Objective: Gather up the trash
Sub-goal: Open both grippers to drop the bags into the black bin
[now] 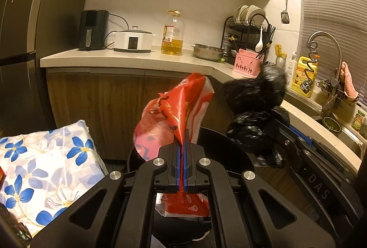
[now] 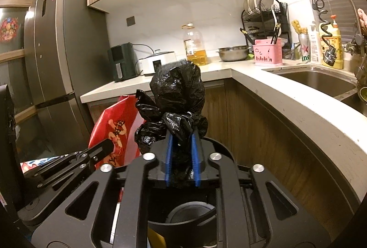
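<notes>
My left gripper (image 1: 183,140) is shut on a red and white plastic wrapper (image 1: 174,115), which sticks up past the fingertips and hangs below them. It holds the wrapper over a round black trash bin (image 1: 231,147). My right gripper (image 2: 182,140) is shut on a crumpled black plastic bag (image 2: 177,94), held above the same bin (image 2: 190,213). In the left wrist view the black bag (image 1: 254,110) and right gripper (image 1: 305,147) sit to the right. In the right wrist view the red wrapper (image 2: 114,128) and left gripper (image 2: 101,149) sit to the left.
An L-shaped counter (image 1: 128,57) carries an air fryer (image 1: 93,30), a cooker (image 1: 133,40), an oil bottle (image 1: 172,34), a steel bowl (image 1: 207,51) and a pink caddy (image 1: 248,62). The sink (image 2: 316,80) is at right, the fridge (image 2: 55,53) at left. A floral cushion (image 1: 39,172) lies lower left.
</notes>
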A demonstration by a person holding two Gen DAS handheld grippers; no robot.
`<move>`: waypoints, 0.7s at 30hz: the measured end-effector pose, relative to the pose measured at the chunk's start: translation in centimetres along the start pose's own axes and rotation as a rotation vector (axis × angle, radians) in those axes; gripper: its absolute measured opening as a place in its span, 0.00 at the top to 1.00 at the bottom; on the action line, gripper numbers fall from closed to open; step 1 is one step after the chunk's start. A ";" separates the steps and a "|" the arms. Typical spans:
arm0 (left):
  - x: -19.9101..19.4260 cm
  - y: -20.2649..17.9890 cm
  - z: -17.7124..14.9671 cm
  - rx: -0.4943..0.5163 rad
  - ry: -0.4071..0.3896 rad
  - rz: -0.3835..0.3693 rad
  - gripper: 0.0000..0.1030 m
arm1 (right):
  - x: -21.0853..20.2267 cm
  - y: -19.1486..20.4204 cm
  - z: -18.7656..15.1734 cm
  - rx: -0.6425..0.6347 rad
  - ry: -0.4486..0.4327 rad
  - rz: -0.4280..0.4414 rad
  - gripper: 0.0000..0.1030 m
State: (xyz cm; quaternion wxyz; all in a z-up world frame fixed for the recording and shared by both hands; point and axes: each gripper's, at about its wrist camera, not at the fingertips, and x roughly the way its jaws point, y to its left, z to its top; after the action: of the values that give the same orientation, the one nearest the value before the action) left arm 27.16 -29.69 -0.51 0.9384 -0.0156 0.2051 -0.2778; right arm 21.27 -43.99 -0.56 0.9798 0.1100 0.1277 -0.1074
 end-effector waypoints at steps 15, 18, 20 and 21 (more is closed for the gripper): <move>-1.6 2.7 -0.6 -0.078 -0.017 0.047 0.27 | 0.0 -1.1 -0.6 0.060 0.033 -0.014 0.38; -2.4 2.8 -0.9 -0.060 -0.024 0.084 0.22 | -0.3 -0.7 -1.1 0.061 0.053 0.000 0.32; -3.0 2.9 -1.2 -0.058 -0.022 0.108 0.20 | -0.8 -0.5 -1.5 0.067 0.062 0.009 0.30; -3.2 3.0 -1.4 -0.061 -0.020 0.116 0.19 | -1.0 -0.4 -1.6 0.069 0.063 0.012 0.29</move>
State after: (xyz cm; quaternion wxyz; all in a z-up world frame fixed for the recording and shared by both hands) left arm 25.72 -25.32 -0.97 0.9539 -0.0348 0.2047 -0.2167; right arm 19.90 -43.77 -1.90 0.9716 0.1477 0.1542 -0.1023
